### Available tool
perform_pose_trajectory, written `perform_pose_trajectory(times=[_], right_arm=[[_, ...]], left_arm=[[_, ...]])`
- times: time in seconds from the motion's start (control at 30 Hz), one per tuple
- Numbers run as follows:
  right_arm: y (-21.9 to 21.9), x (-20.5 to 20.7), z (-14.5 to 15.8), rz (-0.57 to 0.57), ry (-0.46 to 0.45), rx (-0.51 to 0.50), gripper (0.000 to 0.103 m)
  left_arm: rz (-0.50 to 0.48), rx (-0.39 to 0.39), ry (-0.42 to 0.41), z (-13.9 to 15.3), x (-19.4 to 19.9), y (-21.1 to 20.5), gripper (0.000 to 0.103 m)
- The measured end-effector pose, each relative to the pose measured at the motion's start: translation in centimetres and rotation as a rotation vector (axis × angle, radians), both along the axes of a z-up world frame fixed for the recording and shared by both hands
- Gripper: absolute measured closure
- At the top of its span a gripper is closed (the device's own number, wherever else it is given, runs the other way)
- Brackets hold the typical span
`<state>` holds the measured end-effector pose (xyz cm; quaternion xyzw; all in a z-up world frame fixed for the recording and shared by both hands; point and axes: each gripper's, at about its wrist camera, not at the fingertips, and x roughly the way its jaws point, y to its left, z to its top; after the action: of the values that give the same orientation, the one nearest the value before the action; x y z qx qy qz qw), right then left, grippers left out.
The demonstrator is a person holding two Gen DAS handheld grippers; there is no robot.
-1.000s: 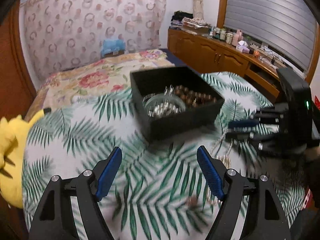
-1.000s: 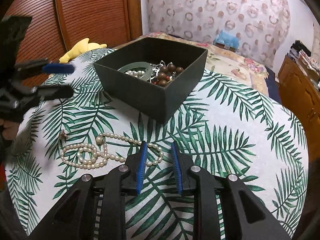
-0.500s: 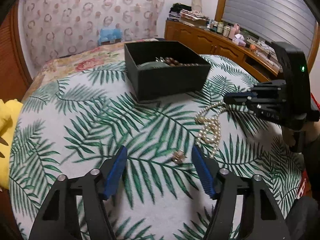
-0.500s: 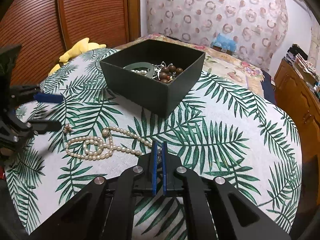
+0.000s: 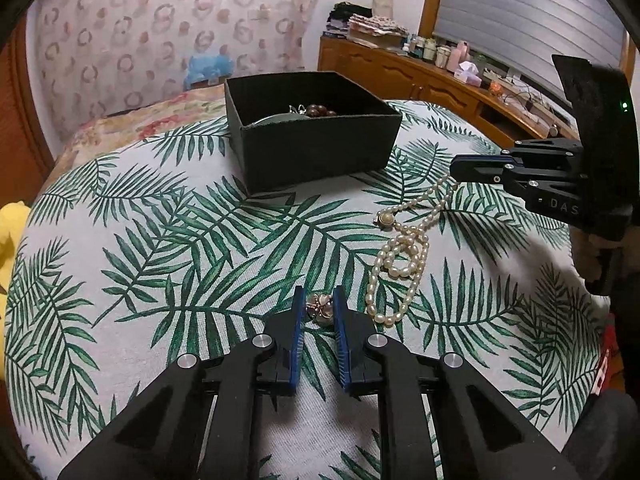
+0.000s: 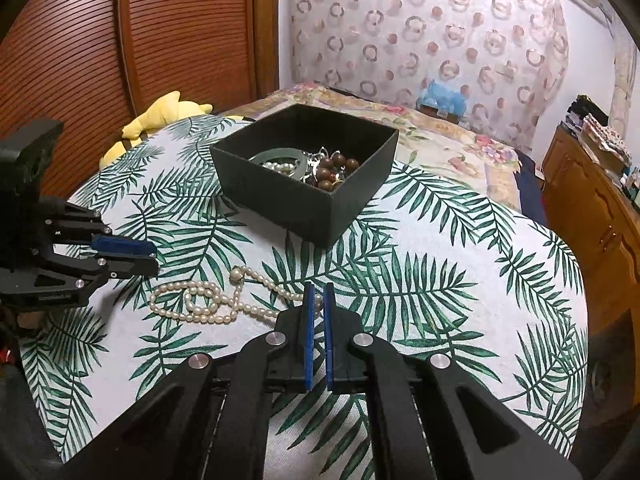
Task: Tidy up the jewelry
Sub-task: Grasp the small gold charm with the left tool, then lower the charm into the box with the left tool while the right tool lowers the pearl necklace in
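A black open box (image 5: pixel 316 142) holds brown beads, a green bangle and other jewelry; it also shows in the right wrist view (image 6: pixel 308 184). A pearl necklace (image 5: pixel 400 256) lies on the leaf-print cloth (image 5: pixel 160 240). My left gripper (image 5: pixel 318 308) is closed around a small rose-gold flower ornament (image 5: pixel 319 307) on the cloth. My right gripper (image 6: pixel 318 300) is shut on one end of the pearl necklace (image 6: pixel 216 304), low over the cloth; it also shows in the left wrist view (image 5: pixel 456 168).
A yellow plush toy (image 6: pixel 160 120) lies at the table's far left edge. A bed with a floral cover (image 6: pixel 440 148) is behind the table. A wooden sideboard (image 5: pixel 440 76) with bottles stands at the right.
My left gripper has come down and closed its fingers around the flower ornament. My right gripper closed on the necklace end and holds it there.
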<state>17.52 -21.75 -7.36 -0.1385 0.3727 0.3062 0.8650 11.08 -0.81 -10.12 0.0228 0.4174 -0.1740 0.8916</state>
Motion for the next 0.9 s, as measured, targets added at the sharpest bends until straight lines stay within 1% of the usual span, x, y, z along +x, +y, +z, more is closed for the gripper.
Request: perform_pose_trajectory(times=[0.1,0.3,0.57,0.73,0.9], right_arm=[[0.1,0.0,0.9,0.004,-0.014,0.014,0.098],[0.6,0.0,4.6,0.025,-0.086,0.051,0.098],[1.5,0.7,9.2,0.050,-0.181,0.090,0.098],[2.1,1.4,12.2,0.053,-0.245,0.093,0.098],[2.7,2.3,14.1,0.061,-0.286,0.086,0.098]], left_arm=[[0.007,-0.006,-0.012,0.5,0.0,0.1,0.090],[0.010,-0.001,-0.060,2.6,0.6,0.2,0.090],[0.024,0.002,-0.124,5.2,2.2,0.4,0.090],[0.035,-0.001,-0.151,6.4,3.3,0.7,0.090],[0.042,0.000,-0.169,7.2,4.4,0.9,0.090]])
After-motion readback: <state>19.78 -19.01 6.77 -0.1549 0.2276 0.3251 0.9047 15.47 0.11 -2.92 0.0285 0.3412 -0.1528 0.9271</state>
